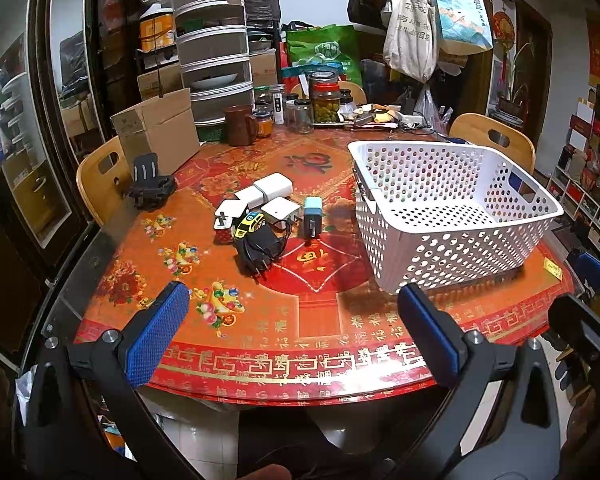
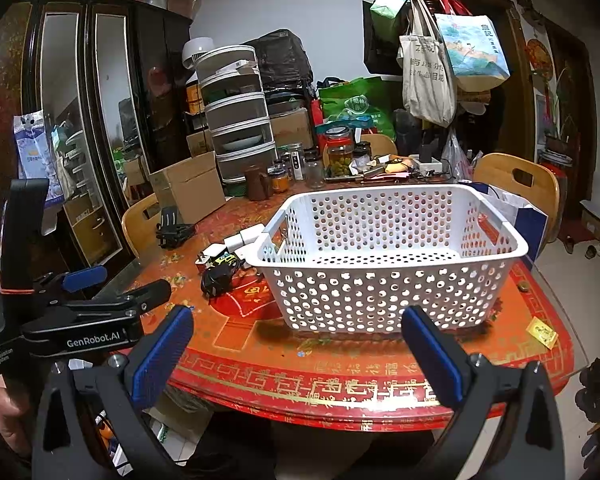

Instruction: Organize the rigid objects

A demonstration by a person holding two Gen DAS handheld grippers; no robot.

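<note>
Left wrist view: the left gripper (image 1: 290,304) hangs spread wide and empty above the near edge of the red patterned round table (image 1: 260,332); beyond it lie white chargers, a black plug adapter (image 1: 258,250) and a yellow toy car (image 1: 249,222), left of the white perforated plastic basket (image 1: 452,236)

Right wrist view: the right gripper (image 2: 298,330) is likewise wide apart, gripping nothing, before the basket

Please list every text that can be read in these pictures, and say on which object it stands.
"GenRobot.AI": left gripper body.
"Data Acquisition System": same body, small print.
Tablecloth: repeated gold Chinese characters, "福" legible.
Tote bags, jars, box: print too small or blurred.
</note>
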